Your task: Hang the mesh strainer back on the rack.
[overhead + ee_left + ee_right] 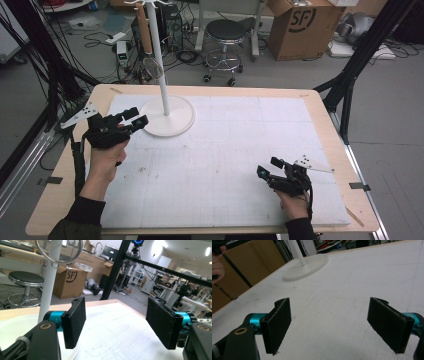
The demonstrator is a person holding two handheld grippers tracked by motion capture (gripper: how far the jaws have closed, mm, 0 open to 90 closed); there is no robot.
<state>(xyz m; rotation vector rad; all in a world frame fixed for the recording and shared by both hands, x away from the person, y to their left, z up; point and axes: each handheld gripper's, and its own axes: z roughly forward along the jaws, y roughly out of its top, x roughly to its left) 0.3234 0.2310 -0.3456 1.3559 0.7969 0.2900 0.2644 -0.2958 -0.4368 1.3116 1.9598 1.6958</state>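
A white stand point(162, 65) with a round base point(167, 120) rises at the back left of the white mat point(225, 150). A metal ring point(153, 67) hangs on its pole; the ring point(58, 251) also appears at the top of the left gripper view beside the pole point(48, 282). My left gripper point(135, 117) hovers just left of the base, open, nothing between its pads point(75, 321). My right gripper point(268, 167) rests low at the front right, open and empty, pads point(278, 323) wide apart, facing the stand's base point(305, 266).
A black stool point(225, 42) and a cardboard box point(302, 27) stand on the floor behind the table. Black frame legs point(360, 55) flank the table at right and left. Cables lie on the floor at back left.
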